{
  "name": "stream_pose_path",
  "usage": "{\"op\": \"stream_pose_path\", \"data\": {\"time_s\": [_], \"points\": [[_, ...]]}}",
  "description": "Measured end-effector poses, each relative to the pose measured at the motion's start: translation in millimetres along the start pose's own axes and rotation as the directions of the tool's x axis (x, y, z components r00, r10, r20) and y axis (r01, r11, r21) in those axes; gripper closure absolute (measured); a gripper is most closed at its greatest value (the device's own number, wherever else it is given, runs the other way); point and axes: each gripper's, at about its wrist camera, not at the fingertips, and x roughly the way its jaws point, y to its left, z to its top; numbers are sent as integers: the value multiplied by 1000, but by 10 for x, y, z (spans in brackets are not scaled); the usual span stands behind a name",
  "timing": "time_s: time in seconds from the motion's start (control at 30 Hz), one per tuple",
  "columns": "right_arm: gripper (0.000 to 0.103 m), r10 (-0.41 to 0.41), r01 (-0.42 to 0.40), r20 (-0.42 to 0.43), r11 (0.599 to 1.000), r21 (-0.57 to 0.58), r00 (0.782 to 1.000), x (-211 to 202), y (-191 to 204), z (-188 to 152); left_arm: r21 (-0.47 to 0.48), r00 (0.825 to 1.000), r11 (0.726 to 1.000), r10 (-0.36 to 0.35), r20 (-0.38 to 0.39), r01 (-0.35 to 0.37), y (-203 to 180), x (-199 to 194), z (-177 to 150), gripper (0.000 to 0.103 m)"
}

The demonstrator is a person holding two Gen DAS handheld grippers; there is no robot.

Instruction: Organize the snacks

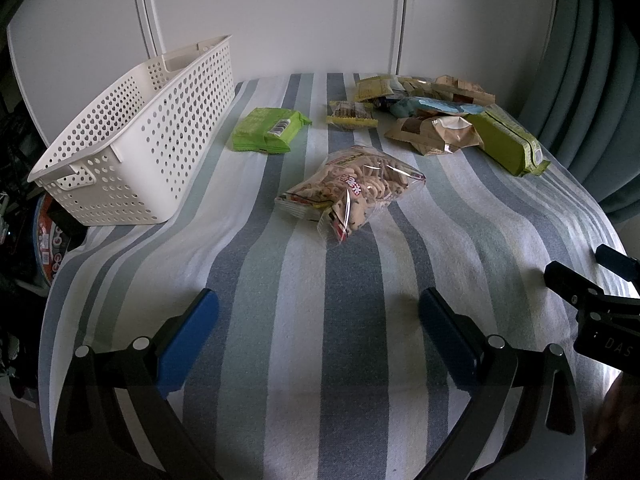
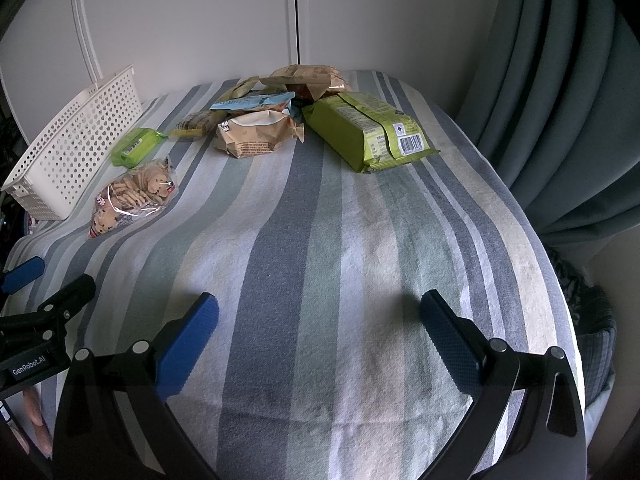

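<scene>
Far left: white perforated basket (image 1: pixel 132 148), nothing visible inside from this angle, standing on the striped cloth (image 1: pixel 320 340).

Just right of it: small green packet (image 1: pixel 268 130), flat, barcode up.

Centre, nearer: clear bag of biscuits (image 1: pixel 352 192), alone on the cloth.

Far right: heap of snack packets (image 1: pixel 424 100), with a long green biscuit pack (image 2: pixel 364 132) at its near right edge.

Near edge: left gripper (image 1: pixel 319 332) and right gripper (image 2: pixel 319 332), both with jaws spread wide, holding nothing, low over bare cloth.

Step in hand, as I judge it: the start; no snack is visibly binned. The next move calls for reaching forward to a packet, likely the clear bag, and closing gently on crinkly film.

The left wrist view shows the basket's inner wall and handle; the right wrist view shows the long pack's barcode and a curtain (image 2: pixel 560 120).
</scene>
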Motion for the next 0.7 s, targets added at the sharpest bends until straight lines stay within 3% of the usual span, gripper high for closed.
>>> {"op": "stream_pose_path", "data": {"time_s": [0.33,0.7], "points": [[5,11,-12,-9,1000,-20,1000,-2,8,10,-1,1000,1000,-21,-7,21,-5,1,3,2],[5,42,-42,7,999,15,999,15,-321,262,-42,990,991,-132,-53,130,203,243,551,2]]}}
